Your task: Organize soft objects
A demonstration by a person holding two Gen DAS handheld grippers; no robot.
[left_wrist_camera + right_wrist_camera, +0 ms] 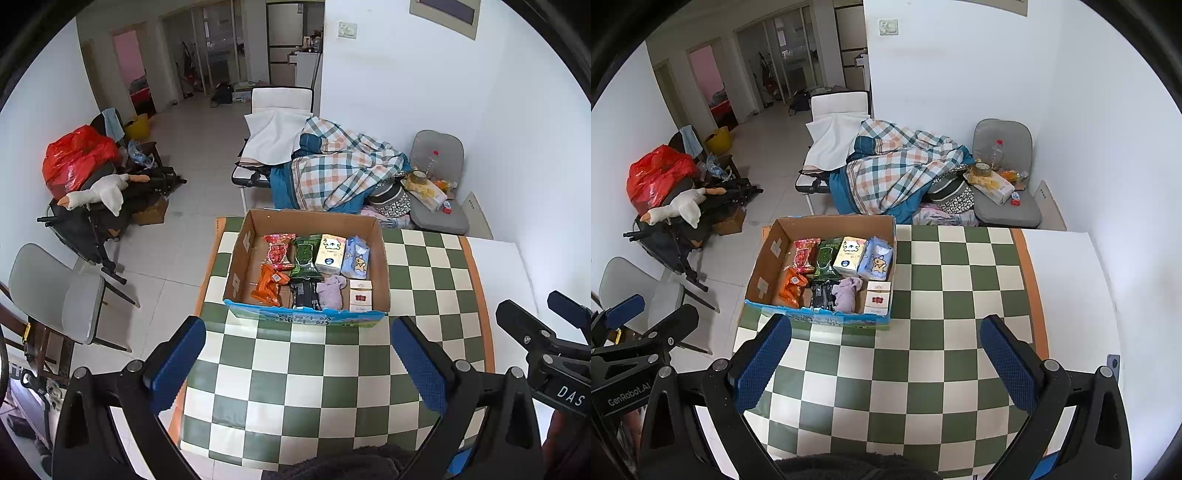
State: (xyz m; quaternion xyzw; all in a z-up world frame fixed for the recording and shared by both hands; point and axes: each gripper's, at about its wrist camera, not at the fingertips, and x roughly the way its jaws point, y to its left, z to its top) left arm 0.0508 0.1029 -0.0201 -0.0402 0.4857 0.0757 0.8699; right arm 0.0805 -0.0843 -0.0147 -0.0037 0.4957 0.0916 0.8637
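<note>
Checkered green-and-white tablecloth covers the table, with an orange border and bare white tabletop toward 3 o'clock. Room behind: tiled floor, plaid blanket heaped on a cot at 12 o'clock, grey chair with clutter at 1 o'clock, red bag and white plush goose on a stroller at 10 o'clock.

Cardboard box sits on the cloth at 12 o'clock in the left wrist view, 11 o'clock in the right wrist view. Inside, packed in two rows: red snack pack, green pack, tissue pack, blue pack, orange pack, black pack, lilac soft item, small white carton.

Left gripper released, fingers spread wide, nothing between them, hovering over cloth short of the box. Right gripper likewise released and empty, well apart from the box.

Cloth in front of the box looks clear; task seems near done or nothing is left to pick.

Risks, judged: box overhangs or sits close to the table's far-left edge, so a push from either gripper could slide it off. Reaching in could snag the box's near wall or crush the thin packs. The two rigs are close together and could collide.
</note>
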